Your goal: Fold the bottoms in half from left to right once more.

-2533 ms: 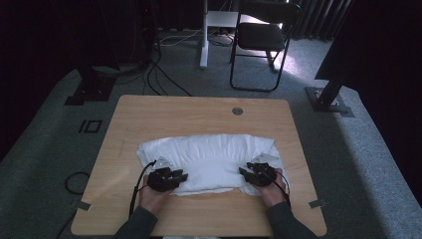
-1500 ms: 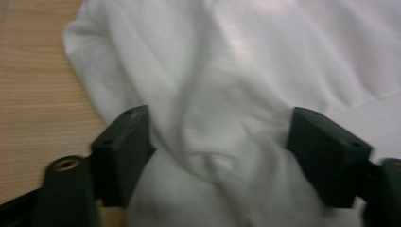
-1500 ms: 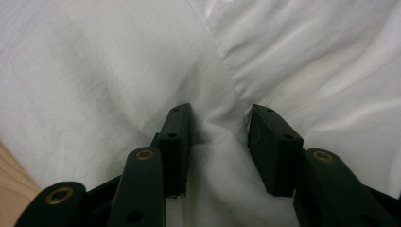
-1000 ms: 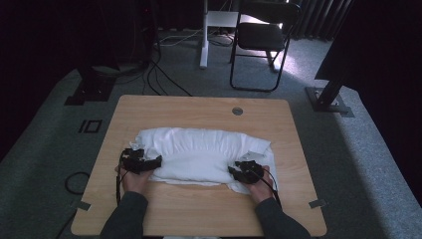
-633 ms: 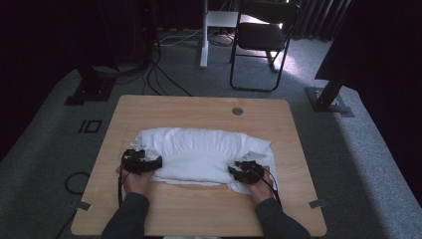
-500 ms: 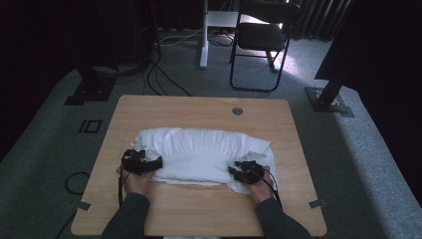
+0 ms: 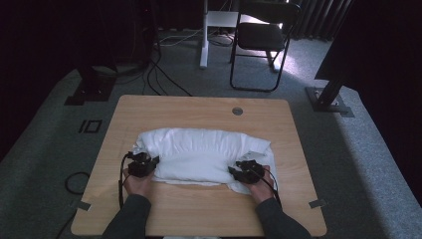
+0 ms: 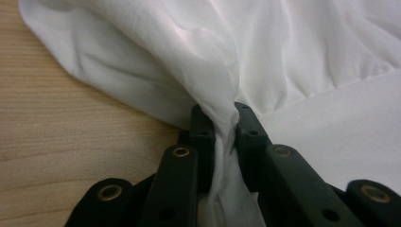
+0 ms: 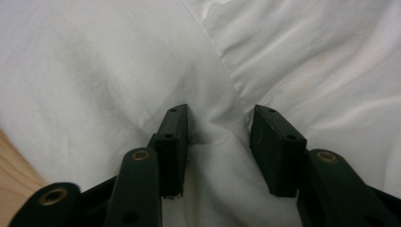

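A rumpled white cloth point(image 7: 199, 149) lies bunched across the middle of the wooden table point(image 7: 199, 107). My left gripper point(image 7: 153, 162) is at the cloth's left end. In the left gripper view its jaws have just been closing and my left gripper point(image 8: 224, 116) is now shut on a pinched fold of the cloth point(image 8: 283, 47). My right gripper point(image 7: 233, 172) rests at the cloth's near right corner. In the right gripper view my right gripper point(image 9: 218, 120) has opened slightly, with a loose ridge of cloth point(image 9: 94, 56) lying between its jaws.
A round grommet hole point(image 7: 237, 111) sits near the table's far edge. Beyond the table stand a black chair point(image 7: 259, 37) and a white post point(image 7: 204, 35), with cables point(image 7: 164, 79) on the carpet. Bare wood runs along the near edge between my forearms.
Since the earliest frame both hands have shifted left and away from the near edge, and the cloth has moved left with them. Over the last second the high view looks unchanged.
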Tool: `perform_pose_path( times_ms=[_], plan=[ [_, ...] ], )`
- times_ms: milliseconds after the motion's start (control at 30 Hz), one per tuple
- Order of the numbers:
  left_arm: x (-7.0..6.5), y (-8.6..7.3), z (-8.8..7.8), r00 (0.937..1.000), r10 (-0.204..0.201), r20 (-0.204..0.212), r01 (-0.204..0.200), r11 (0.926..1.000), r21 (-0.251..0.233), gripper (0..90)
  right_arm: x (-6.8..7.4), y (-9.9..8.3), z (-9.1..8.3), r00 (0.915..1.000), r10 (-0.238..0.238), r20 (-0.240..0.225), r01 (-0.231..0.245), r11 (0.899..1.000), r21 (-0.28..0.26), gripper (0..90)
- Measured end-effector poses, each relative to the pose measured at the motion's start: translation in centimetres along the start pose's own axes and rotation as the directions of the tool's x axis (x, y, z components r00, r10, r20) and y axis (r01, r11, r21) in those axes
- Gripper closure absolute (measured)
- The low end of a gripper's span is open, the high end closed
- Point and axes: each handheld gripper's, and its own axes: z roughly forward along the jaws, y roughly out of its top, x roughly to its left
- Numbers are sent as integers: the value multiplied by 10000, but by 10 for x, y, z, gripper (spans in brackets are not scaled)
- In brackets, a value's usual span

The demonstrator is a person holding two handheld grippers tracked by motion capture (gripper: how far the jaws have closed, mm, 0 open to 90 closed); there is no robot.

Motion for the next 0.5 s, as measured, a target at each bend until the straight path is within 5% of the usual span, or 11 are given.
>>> perform_pose_path(
  times_ms=[233,500],
  plan=[
    [1,1,-1,9999,97,44,-97,9999,-26,826,10,26,-7,9999,-77,-64,73,9979,-642,510],
    [0,7,-8,9999,93,131,-89,9994,-324,829,31,58,8,9990,-271,-346,235,9946,-1009,503]
  ],
)
